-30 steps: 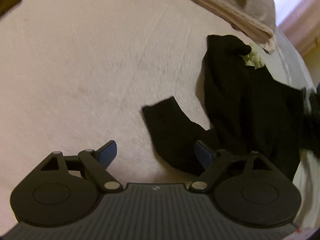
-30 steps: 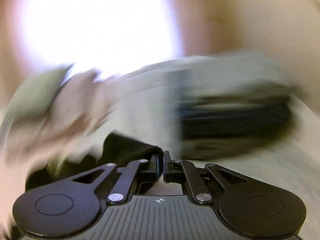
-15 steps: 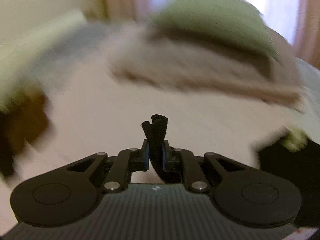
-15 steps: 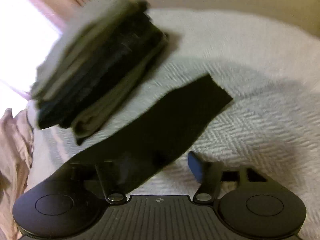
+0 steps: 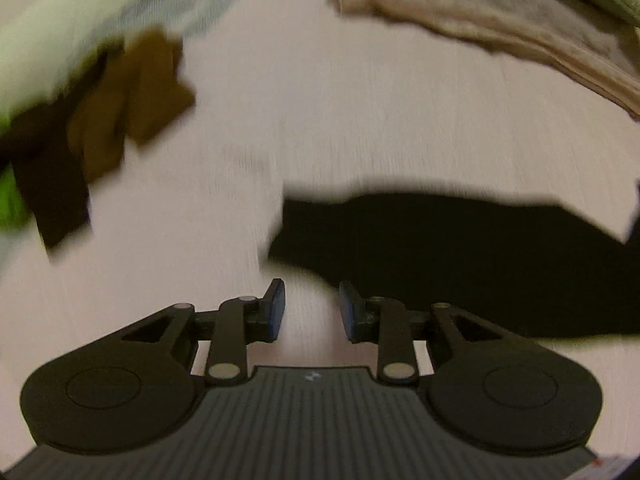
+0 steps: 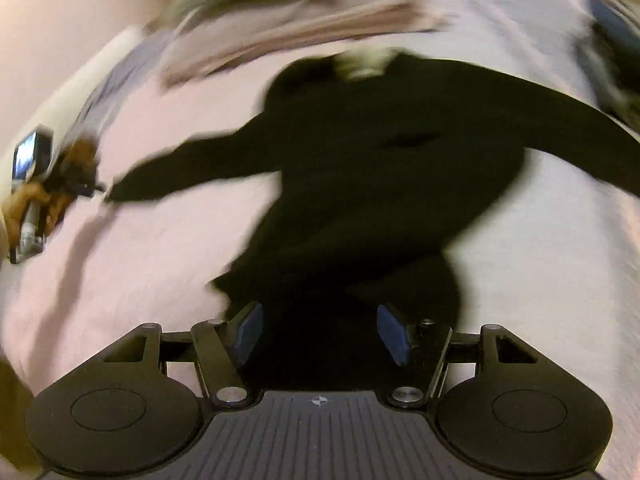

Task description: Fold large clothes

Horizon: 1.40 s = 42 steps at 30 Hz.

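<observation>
Black garment (image 6: 380, 168) lies spread on pale bedspread (image 6: 140, 248), sleeves out to both sides, pictures blurred. Right gripper (image 6: 320, 330) hovers over garment's near edge, jaws wide apart, dark cloth seen between them but pads not pressing it. Left gripper (image 5: 311, 311) jaws opening, narrow gap, only bare bedspread between; black sleeve end (image 5: 440, 240) just beyond right finger. Brown clothes (image 5: 132, 96) at left, beige folded pile (image 5: 480, 20) top right. Hand (image 6: 28, 200) holding left gripper visible near sleeve tip.

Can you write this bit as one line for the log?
black garment: spread on bed | left hand-held gripper: opening, empty | right hand-held gripper: open over garment
</observation>
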Tool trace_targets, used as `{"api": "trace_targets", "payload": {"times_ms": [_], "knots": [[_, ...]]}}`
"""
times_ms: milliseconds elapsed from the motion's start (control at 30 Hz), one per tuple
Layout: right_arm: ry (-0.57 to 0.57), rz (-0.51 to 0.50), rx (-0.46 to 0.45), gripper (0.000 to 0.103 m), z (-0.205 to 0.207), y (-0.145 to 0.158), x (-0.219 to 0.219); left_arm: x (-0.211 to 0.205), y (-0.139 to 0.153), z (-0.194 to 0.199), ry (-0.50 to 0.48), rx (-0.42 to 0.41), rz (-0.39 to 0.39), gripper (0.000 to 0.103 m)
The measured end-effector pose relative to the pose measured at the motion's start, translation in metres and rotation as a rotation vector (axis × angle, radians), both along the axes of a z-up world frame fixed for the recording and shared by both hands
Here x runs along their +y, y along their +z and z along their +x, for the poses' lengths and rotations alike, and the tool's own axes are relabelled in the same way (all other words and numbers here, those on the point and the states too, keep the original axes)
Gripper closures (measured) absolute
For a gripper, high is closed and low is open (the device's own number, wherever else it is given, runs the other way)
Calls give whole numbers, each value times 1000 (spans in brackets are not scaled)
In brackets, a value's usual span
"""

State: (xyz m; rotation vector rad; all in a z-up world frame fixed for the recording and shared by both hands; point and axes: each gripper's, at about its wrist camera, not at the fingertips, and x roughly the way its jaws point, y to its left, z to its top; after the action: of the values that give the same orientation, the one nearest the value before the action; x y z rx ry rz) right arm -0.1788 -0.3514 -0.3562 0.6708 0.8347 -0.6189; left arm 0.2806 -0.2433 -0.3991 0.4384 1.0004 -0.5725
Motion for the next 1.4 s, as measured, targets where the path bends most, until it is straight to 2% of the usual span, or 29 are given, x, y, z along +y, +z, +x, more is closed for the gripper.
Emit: {"api": "trace_targets", "payload": {"times_ms": [33,67,100,133,200,267,333,367,433,467,500,533,567,633,667,700,767,833,933,1000,1067,1100,1133,1167,1233,1300,1367,1400], "knots": [[-46,8,-30,42,7,-7,0,16,-3,-5,6,31,-10,77],[-100,17,-73,53,8,-18,-6,31,-6,-13,12,56,-22,77],[-140,26,-99,90,8,-20,-7,40,-5,-22,16,68,-35,77],[-177,33,-101,98,4,-20,-10,50,-4,-32,10,79,-47,77],[-244,65,-203,100,-22,1,-18,62,-2,-53,-33,94,-55,78],[-323,74,-318,101,-68,27,-23,72,1,-72,-79,125,-65,78],[-448,62,-373,101,-132,48,-33,79,5,-93,-117,167,-82,78],[-513,57,-371,101,-162,58,-40,80,6,-104,-136,193,-95,78],[-642,51,-297,101,-217,55,-55,79,6,-126,-169,247,-122,78],[-696,90,-231,98,-242,45,-65,77,5,-138,-186,275,-137,78],[-762,140,-128,94,-261,32,-75,73,4,-151,-202,303,-153,78],[-851,185,32,92,-277,18,-82,70,2,-163,-217,330,-163,78],[-877,200,98,89,-285,10,-86,65,1,-176,-239,350,-167,78],[-833,162,58,78,-293,9,-79,56,1,-206,-295,359,-177,78],[-802,132,50,68,-289,10,-74,51,3,-221,-326,357,-180,77],[-755,98,57,64,-275,9,-70,46,4,-236,-357,355,-183,77],[-595,14,83,64,-255,13,-67,37,6,-264,-393,342,-182,77],[-443,-97,149,64,-233,13,-72,29,8,-286,-412,355,-195,76],[-309,-196,208,64,-218,4,-88,16,6,-317,-425,370,-219,73],[-264,-199,183,61,-220,-7,-108,9,1,-335,-411,372,-235,68],[-204,-128,159,61,-217,-25,-129,5,-4,-348,-377,386,-254,66],[-173,-100,115,64,-218,-31,-132,2,-6,-354,-361,390,-256,66],[-147,-60,57,76,-219,-32,-133,1,-8,-357,-344,390,-257,66],[-127,3,-11,101,-217,-35,-135,1,-8,-359,-330,390,-260,65],[-110,63,-114,102,-215,-25,-128,0,-6,-363,-311,395,-263,65],[-89,118,-269,102,-211,0,-110,3,-5,-365,-295,410,-261,65],[-90,179,-477,102,-215,32,-99,7,-4,-367,-282,421,-255,65],[-97,166,-579,102,-222,49,-97,9,-4,-367,-272,418,-250,65]]}}
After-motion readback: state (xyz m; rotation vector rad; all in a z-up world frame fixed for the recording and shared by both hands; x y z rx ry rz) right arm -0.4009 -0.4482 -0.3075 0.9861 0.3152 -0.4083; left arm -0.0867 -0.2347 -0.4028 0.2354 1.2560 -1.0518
